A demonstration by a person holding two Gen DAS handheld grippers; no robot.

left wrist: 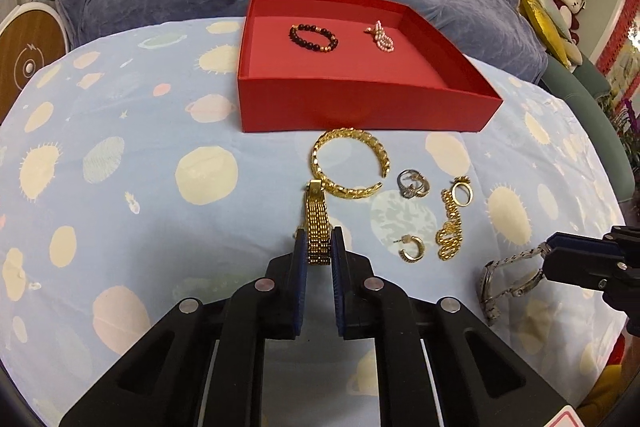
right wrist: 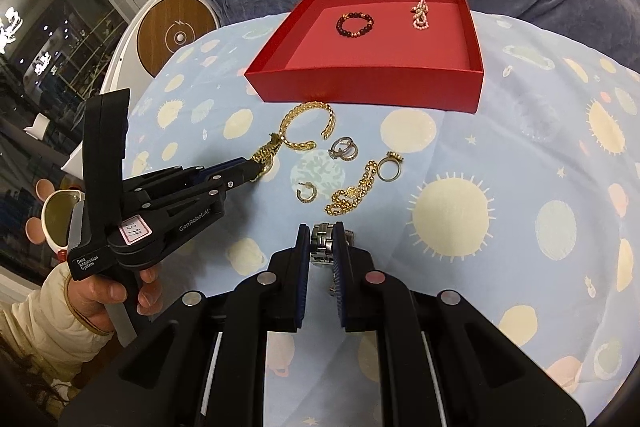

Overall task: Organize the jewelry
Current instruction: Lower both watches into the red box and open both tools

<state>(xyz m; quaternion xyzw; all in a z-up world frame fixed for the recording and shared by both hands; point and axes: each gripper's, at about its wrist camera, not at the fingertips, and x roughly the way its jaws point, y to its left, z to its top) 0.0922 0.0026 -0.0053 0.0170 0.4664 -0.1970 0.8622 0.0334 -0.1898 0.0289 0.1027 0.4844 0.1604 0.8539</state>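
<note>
On the counter's planet-print blue cloth (left wrist: 120, 131), both grippers are mid-pickup. The left gripper (left wrist: 319, 247) has its fingers clamped on a gold mesh-link watch band (left wrist: 318, 219), while the right gripper (right wrist: 322, 247) grips a silver metal-link watch (right wrist: 322, 245). Ahead sits the open red cardboard tray (left wrist: 360, 103), already holding a dark beaded bracelet (left wrist: 313, 37). Next, each piece likely needs lifting clear of the gold open cuff bangle (left wrist: 348, 163) and carrying over the tray's near wall.
</note>
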